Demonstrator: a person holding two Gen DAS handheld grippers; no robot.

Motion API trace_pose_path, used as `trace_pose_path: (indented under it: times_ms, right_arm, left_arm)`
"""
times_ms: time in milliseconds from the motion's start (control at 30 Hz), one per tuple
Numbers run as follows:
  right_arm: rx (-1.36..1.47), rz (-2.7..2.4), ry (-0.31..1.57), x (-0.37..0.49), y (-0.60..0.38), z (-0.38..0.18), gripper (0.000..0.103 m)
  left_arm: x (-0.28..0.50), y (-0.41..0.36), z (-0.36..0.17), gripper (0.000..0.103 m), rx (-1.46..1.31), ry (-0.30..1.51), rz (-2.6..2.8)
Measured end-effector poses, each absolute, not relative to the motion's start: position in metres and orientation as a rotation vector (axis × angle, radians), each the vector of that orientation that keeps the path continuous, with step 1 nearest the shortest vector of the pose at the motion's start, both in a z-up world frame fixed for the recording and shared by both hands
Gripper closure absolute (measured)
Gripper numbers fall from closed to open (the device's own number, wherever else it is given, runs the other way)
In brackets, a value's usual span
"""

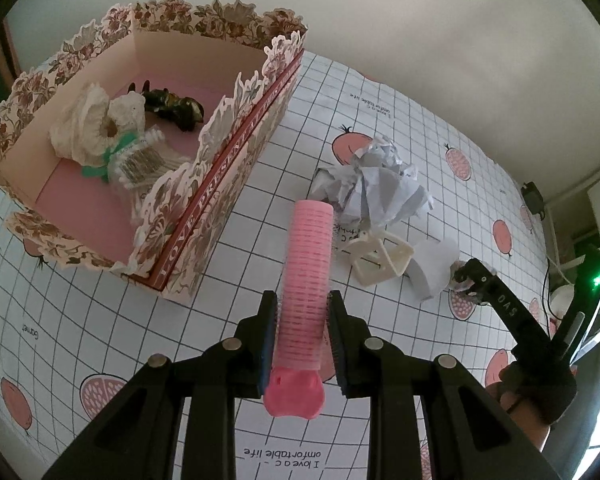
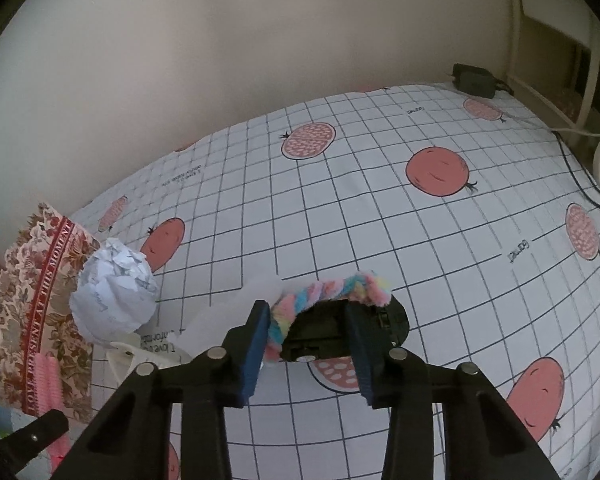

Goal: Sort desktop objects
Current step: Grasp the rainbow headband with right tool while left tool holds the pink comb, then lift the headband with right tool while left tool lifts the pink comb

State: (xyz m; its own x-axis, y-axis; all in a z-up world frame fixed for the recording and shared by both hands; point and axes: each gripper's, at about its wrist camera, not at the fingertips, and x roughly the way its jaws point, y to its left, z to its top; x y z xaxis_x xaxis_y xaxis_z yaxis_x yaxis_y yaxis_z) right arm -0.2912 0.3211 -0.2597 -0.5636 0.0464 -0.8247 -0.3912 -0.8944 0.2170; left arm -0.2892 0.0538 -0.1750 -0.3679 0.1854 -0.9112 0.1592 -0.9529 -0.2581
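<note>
Pink hair roller (image 1: 306, 280) upright, clamped between the left hand-held gripper's (image 1: 302, 308) fingers; right hand-held gripper (image 2: 308, 320) agape.

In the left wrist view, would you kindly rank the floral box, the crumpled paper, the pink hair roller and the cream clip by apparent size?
1. Floral box
2. Pink hair roller, though nearness to the camera inflates it
3. Crumpled paper
4. Cream clip
</note>
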Motion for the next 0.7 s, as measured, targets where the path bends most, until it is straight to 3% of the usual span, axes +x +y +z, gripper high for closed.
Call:
trace_pose_path:
  times_ms: [100, 133, 533, 700]
  right_arm:
    - [-1.294, 2.511, 0.574, -0.2905, 0.3224, -0.2583, 0.068]
    - [-1.29, 2.515, 0.58, -0.2904, 0.323, -0.2572, 0.077]
    - [-1.336, 2.488, 0.57, -0.2926, 0.3201, -0.2616, 0.084]
    - [-1.323, 2.498, 0.608, -0.2908, 0.3215, -0.2603, 0.093]
  left_arm:
    - [-0.2893, 0.0541, -0.1756, 0.077, -1.757, -0.48, 2.538]
    - [-0.2896, 0.0543, -0.1763, 0.077, -1.757, -0.479, 2.537]
    - [-0.2894, 0.0553, -0.1776, 0.077, -1.761, -0.475, 2.528]
    - [-0.2896, 0.0549, -0.1792, 0.077, -1.763, -0.478, 2.525]
